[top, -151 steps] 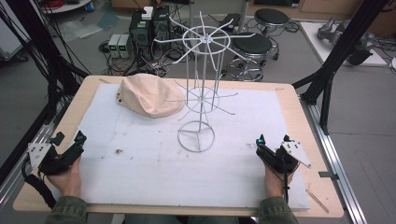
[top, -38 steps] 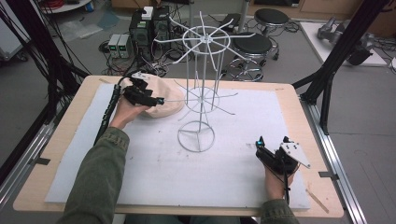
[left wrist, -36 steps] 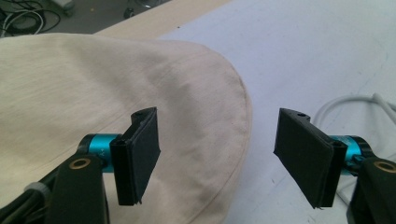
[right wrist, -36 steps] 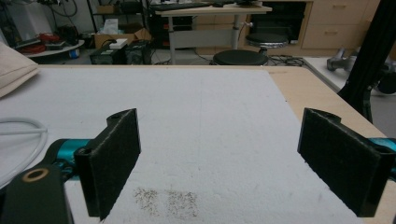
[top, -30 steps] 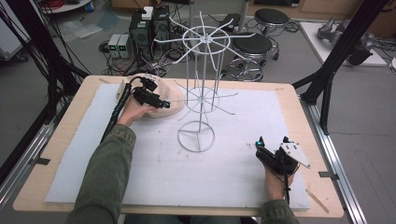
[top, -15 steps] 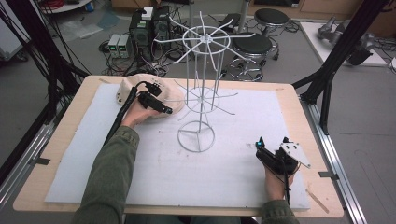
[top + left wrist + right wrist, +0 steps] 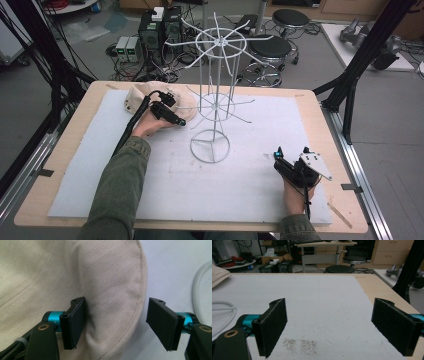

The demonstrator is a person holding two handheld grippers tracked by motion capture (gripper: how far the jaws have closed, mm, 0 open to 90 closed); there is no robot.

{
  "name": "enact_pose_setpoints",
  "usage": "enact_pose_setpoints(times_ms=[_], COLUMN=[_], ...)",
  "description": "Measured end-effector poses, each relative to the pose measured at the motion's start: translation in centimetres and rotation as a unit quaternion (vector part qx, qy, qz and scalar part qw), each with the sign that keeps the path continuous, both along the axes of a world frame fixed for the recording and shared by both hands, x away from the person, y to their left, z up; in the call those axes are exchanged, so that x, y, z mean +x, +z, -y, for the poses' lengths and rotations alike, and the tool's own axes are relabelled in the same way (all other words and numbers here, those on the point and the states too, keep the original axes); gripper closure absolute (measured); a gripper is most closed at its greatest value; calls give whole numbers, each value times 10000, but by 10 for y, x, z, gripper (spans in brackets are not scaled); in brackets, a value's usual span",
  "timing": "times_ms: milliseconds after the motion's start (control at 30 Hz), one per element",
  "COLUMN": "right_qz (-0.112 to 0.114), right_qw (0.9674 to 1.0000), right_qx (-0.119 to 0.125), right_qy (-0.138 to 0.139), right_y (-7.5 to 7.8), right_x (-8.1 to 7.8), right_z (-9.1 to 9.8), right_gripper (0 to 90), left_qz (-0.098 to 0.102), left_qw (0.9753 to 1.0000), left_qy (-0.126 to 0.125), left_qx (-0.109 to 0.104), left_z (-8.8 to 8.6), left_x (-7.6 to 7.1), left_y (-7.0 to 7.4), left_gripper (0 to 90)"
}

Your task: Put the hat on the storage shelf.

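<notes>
Left gripper view puts my left gripper (image 7: pixel 113 325) right at the hat (image 7: pixel 75 277): my jaws stand spread wide, the brim's stitched edge bulging up between them, one pad just against the cloth on its crown side, the other off over the white mat (image 7: pixel 175 270) — nothing pinched yet. I judge this the reaching step of a pick-up, with the wire hat stand (image 7: pixel 217 95) the likely place for the hat. The next move calls for settling a little deeper over the brim and closing firmly, since soft fabric can slip out of a shallow bite. From the high view, the hat lies at the table's far left, just left of the stand. My right gripper (image 7: pixel 290 159) rests at the near right, well apart, jaws spread over bare mat.
</notes>
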State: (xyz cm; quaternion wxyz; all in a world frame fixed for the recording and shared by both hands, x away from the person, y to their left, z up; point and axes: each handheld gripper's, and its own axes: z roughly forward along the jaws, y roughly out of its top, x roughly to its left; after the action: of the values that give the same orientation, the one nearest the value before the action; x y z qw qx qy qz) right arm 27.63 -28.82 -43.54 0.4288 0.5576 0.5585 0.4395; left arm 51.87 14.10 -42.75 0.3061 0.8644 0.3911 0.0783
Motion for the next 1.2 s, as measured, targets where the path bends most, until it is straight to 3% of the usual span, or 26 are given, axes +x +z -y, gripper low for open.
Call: enact_pose_setpoints(times_ms=[167,267,500,667,733,867,1200], right_qz=[47,38,41,46,40,70,97], right_qw=[10000,10000,10000,10000,10000,9999,9999], right_qx=[22,32,5,30,30,35,42], right_qy=[-17,-13,-18,-63,-85,-82,-65], right_y=[0,0,0,0,0,1,1], right_x=[0,0,1,1,1,0,1], right_z=[1,0,0,2,2,1,2], right_gripper=[122,122,123,123,123,124,125], left_qz=[182,222,283,506,591,631,605], left_qw=[9998,9997,9995,9980,9975,9974,9973], left_qy=[90,99,-114,-209,-276,-293,-279], left_qx=[-25,12,-9,-321,-267,-212,-306], left_z=[-4,-3,-2,-6,-4,-2,-5], left_x=[-3,-4,-9,-19,-23,-25,-25], left_y=[-1,-1,3,5,7,8,9], left_gripper=[451,472,645,744,779,793,793])
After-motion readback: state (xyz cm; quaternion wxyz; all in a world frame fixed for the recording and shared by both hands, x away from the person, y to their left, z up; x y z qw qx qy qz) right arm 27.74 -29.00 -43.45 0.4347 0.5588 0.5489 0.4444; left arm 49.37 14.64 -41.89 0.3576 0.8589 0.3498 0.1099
